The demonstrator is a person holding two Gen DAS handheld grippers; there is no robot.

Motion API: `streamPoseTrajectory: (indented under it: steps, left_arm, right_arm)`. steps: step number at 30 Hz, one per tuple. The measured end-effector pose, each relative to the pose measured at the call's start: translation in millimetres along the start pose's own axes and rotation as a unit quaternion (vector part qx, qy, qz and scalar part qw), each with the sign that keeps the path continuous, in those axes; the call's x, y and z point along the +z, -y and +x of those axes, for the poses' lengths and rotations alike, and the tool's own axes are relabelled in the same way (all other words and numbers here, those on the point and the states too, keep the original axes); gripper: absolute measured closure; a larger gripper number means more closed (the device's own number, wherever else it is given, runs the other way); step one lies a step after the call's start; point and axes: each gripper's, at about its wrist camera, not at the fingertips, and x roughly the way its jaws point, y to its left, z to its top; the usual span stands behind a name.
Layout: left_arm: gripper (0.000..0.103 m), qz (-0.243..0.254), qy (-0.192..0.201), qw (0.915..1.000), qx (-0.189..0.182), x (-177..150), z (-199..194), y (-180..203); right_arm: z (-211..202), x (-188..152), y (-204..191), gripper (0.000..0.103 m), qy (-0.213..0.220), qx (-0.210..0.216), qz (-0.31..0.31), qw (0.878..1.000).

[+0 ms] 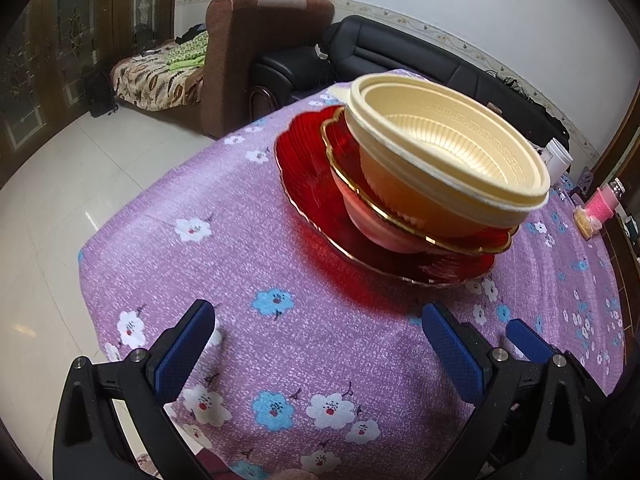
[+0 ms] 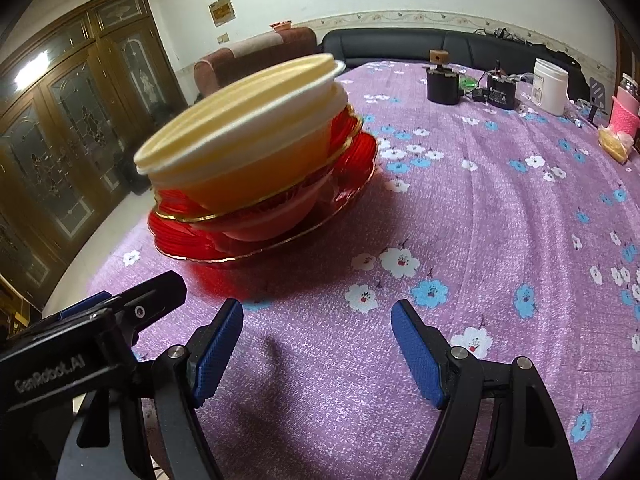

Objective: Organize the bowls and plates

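A stack stands on the purple flowered tablecloth: a large red glass plate, a red gold-rimmed bowl on it, and cream plastic bowls nested on top. The stack also shows in the right wrist view, with the red plate under the cream bowls. My left gripper is open and empty, just in front of the plate. My right gripper is open and empty, to the right of the stack. A finger of the right gripper shows beside the left one.
At the table's far side stand a black device, a second black device, a white jar, a pink-wrapped jar and a yellow item. A black sofa and a brown sofa lie beyond the table.
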Motion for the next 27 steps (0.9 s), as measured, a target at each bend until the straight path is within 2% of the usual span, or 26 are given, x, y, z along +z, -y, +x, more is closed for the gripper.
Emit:
streamPoseTrajectory:
  steps: [10,17,27]
  left_arm:
    - [0.0,0.022,0.066,0.9968,0.04,6.3,-29.7,7.9]
    - [0.0,0.02,0.079,0.9946,0.065,12.9,-41.8,8.9]
    - [0.0,0.052,0.116,0.987,0.098,24.5,-56.0,42.2]
  right_arm:
    - [-15.1,2.7,1.4,0.022,0.014,0.005,-0.014,1.0]
    - [-26.6,1.3,1.5,0.022,0.025,0.018,-0.027,0.999]
    - [-49.2,9.6,43.9,0.022,0.046,0.016,0.002,0.999]
